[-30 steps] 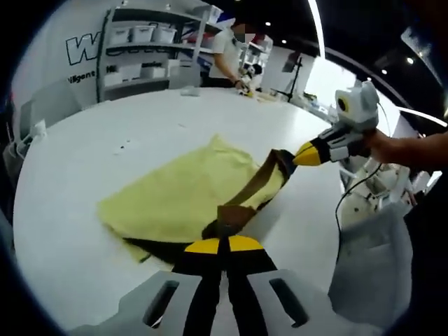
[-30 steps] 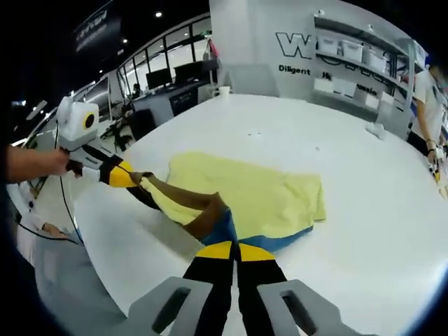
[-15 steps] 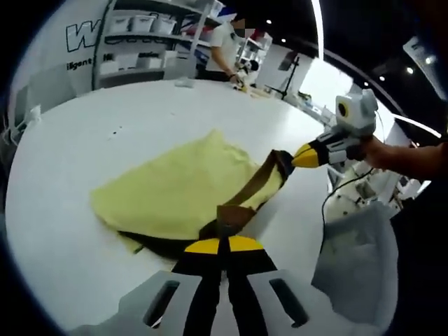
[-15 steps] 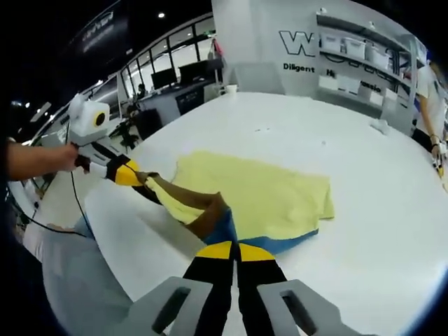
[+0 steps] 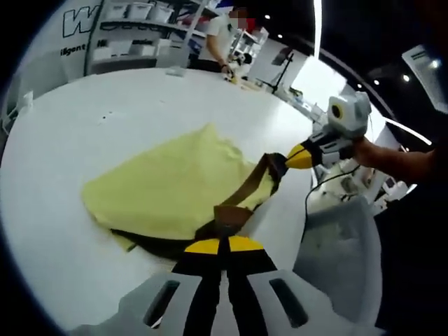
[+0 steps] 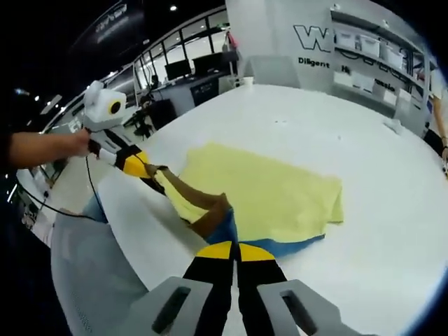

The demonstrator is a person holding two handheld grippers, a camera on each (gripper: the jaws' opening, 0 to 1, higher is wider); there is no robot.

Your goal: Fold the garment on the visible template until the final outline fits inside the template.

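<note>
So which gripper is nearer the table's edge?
The right gripper, holding the garment by the table edge; the left gripper holds it further in.

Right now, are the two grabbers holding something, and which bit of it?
Yes. The left gripper and right gripper each pinch an end of the yellow garment's near edge, lifted off the white table.

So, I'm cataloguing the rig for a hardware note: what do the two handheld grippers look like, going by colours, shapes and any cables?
Each gripper has grey bodywork with two slotted shoulders, narrowing to black jaws banded in yellow. The left gripper and the right gripper match in this. From the side, the right gripper carries a pale grey box on top. A thin dark cable hangs below the left one. No sleeve covers either forearm.
</note>
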